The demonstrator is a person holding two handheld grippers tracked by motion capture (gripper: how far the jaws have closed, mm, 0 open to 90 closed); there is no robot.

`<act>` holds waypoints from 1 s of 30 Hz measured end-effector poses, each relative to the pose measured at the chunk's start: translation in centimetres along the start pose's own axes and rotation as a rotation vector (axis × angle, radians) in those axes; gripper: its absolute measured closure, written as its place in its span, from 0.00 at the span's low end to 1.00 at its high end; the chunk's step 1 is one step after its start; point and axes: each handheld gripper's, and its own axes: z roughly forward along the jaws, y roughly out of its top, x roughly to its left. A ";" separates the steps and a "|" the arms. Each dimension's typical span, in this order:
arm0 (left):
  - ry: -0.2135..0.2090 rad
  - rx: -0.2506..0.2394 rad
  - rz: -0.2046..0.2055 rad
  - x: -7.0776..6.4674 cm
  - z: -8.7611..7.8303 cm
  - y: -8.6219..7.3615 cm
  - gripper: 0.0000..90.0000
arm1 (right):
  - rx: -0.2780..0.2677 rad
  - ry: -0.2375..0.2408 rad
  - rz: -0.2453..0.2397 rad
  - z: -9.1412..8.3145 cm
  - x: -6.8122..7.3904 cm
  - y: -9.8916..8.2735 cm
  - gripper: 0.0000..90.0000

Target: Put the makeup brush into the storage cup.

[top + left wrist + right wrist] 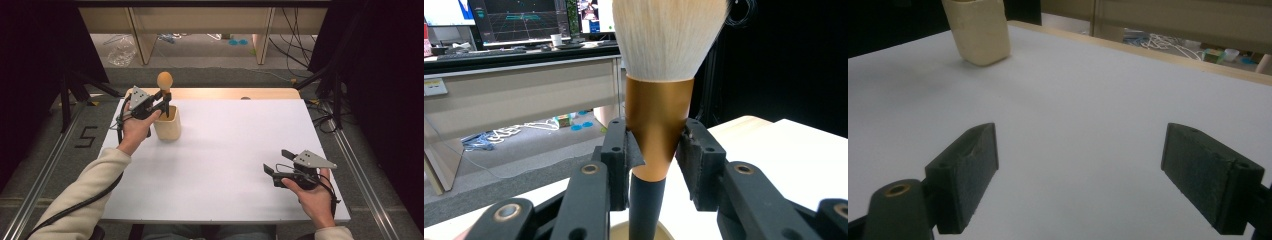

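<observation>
Standing upright over the cream cup (pixel 167 125) at the table's (pixel 225 150) far left, the brush (pixel 659 100) has its copper collar clamped between the left gripper (pixel 162 102) jaws, handle straight down into the cup, while the right gripper (pixel 280 162) rests spread and empty well apart

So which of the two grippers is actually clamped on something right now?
The left gripper, at the far left by the beige cup: its jaws pinch the brush at its copper collar. The right gripper is open over bare white table.
</observation>
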 end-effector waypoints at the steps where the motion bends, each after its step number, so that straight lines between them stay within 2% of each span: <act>1: 0.001 0.003 -0.014 -0.1 0.0 -0.1 0.74 | 0.001 0.000 0.001 0.0 0.0 0.0 0.18; 18: 0.013 0.017 -0.021 0.1 0.1 -0.9 0.74 | -0.001 0.001 0.000 0.0 0.0 0.0 0.18; 20: 0.013 0.017 -0.009 0.2 0.1 -1.0 0.74 | 0.000 0.000 -0.002 0.0 0.0 0.0 0.18; 30: 0.015 0.023 -0.019 0.1 0.2 -1.4 0.74 | 0.001 0.001 -0.001 0.0 0.0 0.0 0.18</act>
